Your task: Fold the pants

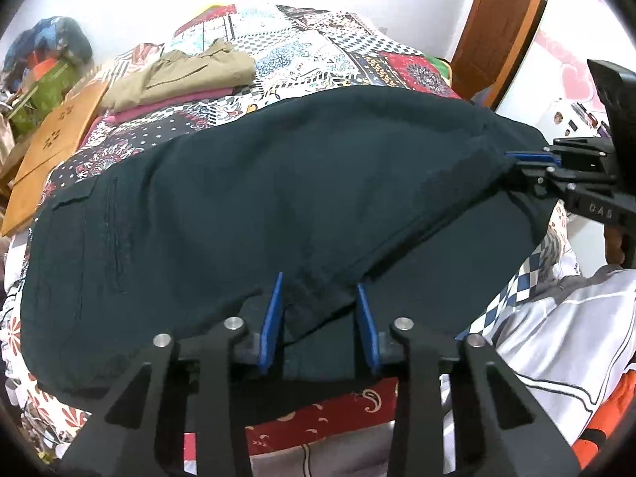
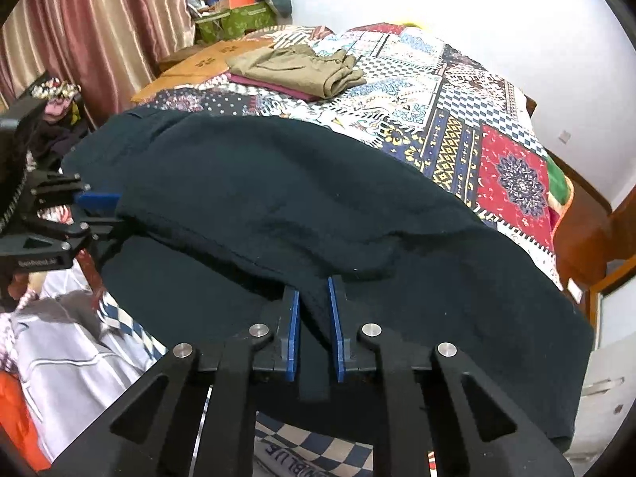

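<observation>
Left wrist view: the dark pants [image 1: 278,198] lie spread across the patterned bedspread [image 1: 318,47] of the bed, pocket end toward the left of the frame. The left tongs [image 1: 320,298] sit at the near edge of the garment, with a raised ridge of fabric gathered between the blue pads [image 1: 272,318]; the pads appear to be grasping that ridge. At the right of the frame the right tongs [image 1: 516,163] are clenched on the far end of the same edge. A stack of folded clothes [image 1: 179,75] rests farther up the bed, beside a brown board [image 1: 51,147]. Right wrist view: the right tongs [image 2: 314,310] are clamped on a narrow pleat of the pants [image 2: 298,198], and the left tongs [image 2: 103,206] grip the edge at the left of the frame. One layer of the garment already appears doubled lengthwise over another. Judgement: both edge grips are established; the crosswise folds and transfer to the stack are not yet done.
</observation>
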Demonstrator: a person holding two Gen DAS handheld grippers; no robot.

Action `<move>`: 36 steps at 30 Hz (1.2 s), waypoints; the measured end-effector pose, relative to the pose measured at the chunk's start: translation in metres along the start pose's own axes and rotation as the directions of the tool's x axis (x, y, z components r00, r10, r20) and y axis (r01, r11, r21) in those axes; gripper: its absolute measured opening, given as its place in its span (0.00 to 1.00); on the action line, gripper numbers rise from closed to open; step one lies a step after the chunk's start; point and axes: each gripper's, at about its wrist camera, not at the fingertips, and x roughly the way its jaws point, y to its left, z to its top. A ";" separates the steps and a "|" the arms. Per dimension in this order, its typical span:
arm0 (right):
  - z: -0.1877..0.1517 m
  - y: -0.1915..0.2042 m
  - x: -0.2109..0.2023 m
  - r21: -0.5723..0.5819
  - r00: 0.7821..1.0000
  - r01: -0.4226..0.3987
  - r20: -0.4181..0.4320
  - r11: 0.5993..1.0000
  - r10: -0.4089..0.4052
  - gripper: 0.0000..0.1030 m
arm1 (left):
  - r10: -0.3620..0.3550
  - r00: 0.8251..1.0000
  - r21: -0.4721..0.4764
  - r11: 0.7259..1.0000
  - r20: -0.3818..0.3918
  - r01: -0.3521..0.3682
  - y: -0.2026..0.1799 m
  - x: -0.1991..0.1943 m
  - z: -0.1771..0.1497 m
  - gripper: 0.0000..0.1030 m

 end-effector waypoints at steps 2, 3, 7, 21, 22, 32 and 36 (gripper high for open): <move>0.003 0.000 -0.002 0.005 1.000 -0.014 0.014 1.000 0.014 0.10 | 0.008 1.000 -0.018 1.000 -0.006 -0.008 0.002 -0.001 0.002 0.23; 0.004 0.002 -0.003 0.005 1.000 -0.021 0.020 1.000 0.020 0.10 | 0.007 1.000 -0.029 1.000 -0.008 -0.007 0.002 -0.002 0.003 0.20; 0.011 0.007 -0.012 -0.022 0.998 -0.037 0.050 0.999 0.038 0.09 | 0.018 1.000 -0.046 0.999 0.022 -0.017 0.002 -0.016 0.010 0.11; -0.001 0.012 -0.027 -0.135 0.998 -0.060 0.014 0.989 0.062 0.08 | 0.028 1.000 0.092 0.995 0.007 -0.028 -0.023 -0.047 -0.003 0.10; -0.003 0.013 -0.026 -0.141 0.998 -0.060 0.004 0.988 0.062 0.08 | 0.023 1.000 0.089 0.996 0.000 -0.023 -0.022 -0.045 -0.005 0.10; -0.016 0.016 -0.019 -0.138 0.996 -0.077 -0.053 0.987 0.071 0.09 | -0.011 1.000 0.056 0.998 -0.024 0.012 -0.020 -0.037 -0.018 0.10; -0.019 0.015 -0.013 -0.115 0.994 -0.086 -0.077 0.990 0.077 0.09 | -0.026 0.999 0.023 0.999 -0.038 0.027 -0.018 -0.030 -0.023 0.11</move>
